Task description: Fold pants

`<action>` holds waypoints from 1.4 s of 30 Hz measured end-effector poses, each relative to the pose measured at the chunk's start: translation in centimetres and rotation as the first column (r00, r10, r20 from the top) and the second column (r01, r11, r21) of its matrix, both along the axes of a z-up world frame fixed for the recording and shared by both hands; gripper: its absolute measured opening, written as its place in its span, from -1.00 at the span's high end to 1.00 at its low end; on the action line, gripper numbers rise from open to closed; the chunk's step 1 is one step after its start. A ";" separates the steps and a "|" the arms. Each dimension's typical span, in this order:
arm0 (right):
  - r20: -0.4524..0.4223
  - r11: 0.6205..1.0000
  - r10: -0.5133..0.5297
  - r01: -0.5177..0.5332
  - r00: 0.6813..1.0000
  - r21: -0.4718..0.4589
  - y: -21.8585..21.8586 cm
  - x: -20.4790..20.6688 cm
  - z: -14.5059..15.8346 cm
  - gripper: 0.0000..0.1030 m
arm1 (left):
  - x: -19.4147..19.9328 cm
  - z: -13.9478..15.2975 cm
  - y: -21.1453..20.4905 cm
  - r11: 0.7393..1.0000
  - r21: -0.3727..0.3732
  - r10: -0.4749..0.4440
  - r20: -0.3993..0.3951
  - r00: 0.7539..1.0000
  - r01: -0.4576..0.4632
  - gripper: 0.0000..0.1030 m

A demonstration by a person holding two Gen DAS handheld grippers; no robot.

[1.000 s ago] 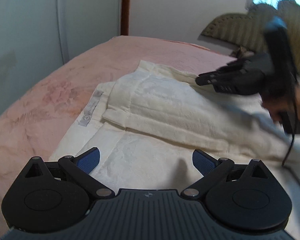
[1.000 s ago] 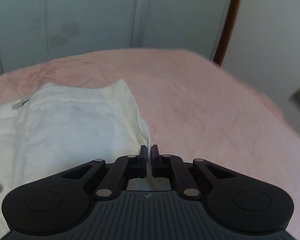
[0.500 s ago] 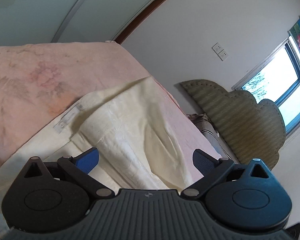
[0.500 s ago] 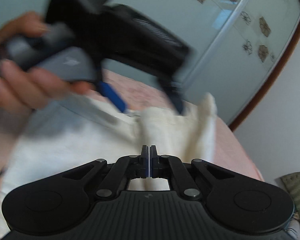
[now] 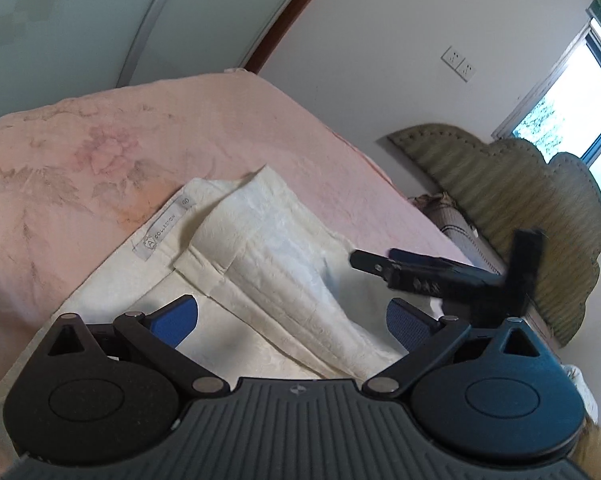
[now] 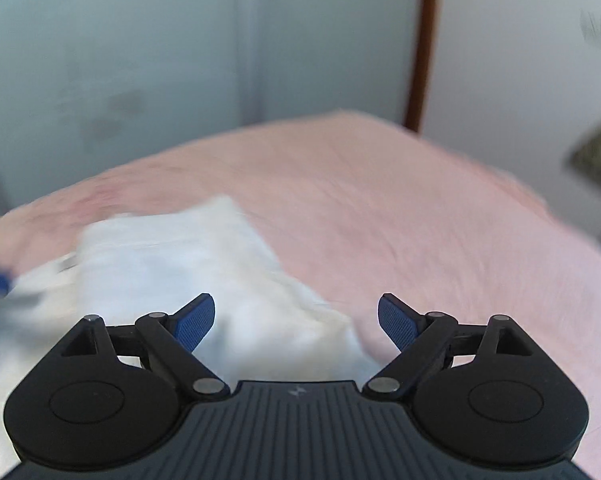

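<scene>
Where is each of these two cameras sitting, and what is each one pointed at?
Left wrist: sits on the left gripper, open, looking down at the folded cream pants on the pink bed; the right gripper shows too.
Right wrist: sits on the right gripper, jaws just opened and empty, facing the pants and bed.
Both share the pants and bed.

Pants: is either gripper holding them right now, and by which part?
Nothing is held. The left gripper and right gripper are both open over the folded pants; the right gripper's jaws have just been opening, pads clear of cloth.
</scene>
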State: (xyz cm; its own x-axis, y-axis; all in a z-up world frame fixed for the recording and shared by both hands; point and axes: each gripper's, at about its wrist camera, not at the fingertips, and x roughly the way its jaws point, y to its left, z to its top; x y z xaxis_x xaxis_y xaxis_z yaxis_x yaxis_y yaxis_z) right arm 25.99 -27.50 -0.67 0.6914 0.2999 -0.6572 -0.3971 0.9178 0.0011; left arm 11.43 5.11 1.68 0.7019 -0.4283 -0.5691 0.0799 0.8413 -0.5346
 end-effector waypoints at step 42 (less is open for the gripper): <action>0.305 0.789 -0.035 0.213 0.952 -0.576 -4.5 -24.6 -2.2 -0.20 | -1.3 0.8 0.2 0.966 -0.254 0.065 0.092 0.994 -0.040 0.98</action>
